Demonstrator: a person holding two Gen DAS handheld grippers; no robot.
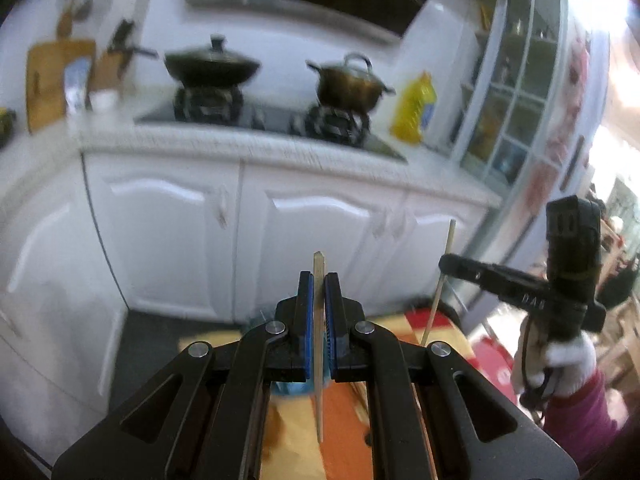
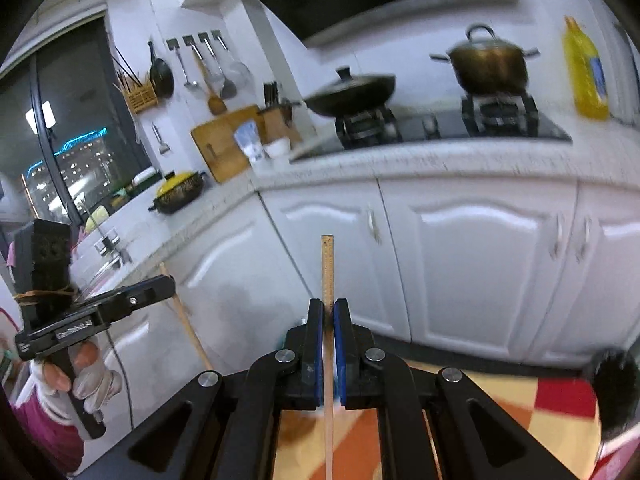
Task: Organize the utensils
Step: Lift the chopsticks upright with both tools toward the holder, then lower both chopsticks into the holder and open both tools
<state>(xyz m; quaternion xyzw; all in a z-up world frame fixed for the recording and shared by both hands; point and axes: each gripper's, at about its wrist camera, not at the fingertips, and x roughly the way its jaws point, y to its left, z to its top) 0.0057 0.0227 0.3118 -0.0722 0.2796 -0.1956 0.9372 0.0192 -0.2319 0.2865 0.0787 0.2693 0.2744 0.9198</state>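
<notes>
In the left wrist view my left gripper [image 1: 319, 276] is shut on a pale wooden chopstick [image 1: 319, 340] that stands upright between the blue pads, its end poking above them. To the right, a gloved hand [image 1: 560, 364] holds my right gripper [image 1: 446, 262], shut on a second thin chopstick [image 1: 442, 276]. The right wrist view shows that chopstick [image 2: 327, 264] clamped upright in the right gripper [image 2: 328, 302]. At its left edge, the left gripper [image 2: 170, 282] carries its own chopstick [image 2: 186, 318]. Both grippers hang above a table with an orange, yellow and red cloth [image 2: 500, 396].
White cabinets [image 1: 304, 240] and a speckled counter [image 1: 240, 140] lie ahead. The hob holds a lidded black wok [image 1: 212, 65] and a brass pot [image 1: 348, 84], with a yellow oil bottle [image 1: 414, 108] beside them. A cutting board [image 2: 224, 144] leans left. A person's dark hair [image 2: 616, 392] shows at the lower right.
</notes>
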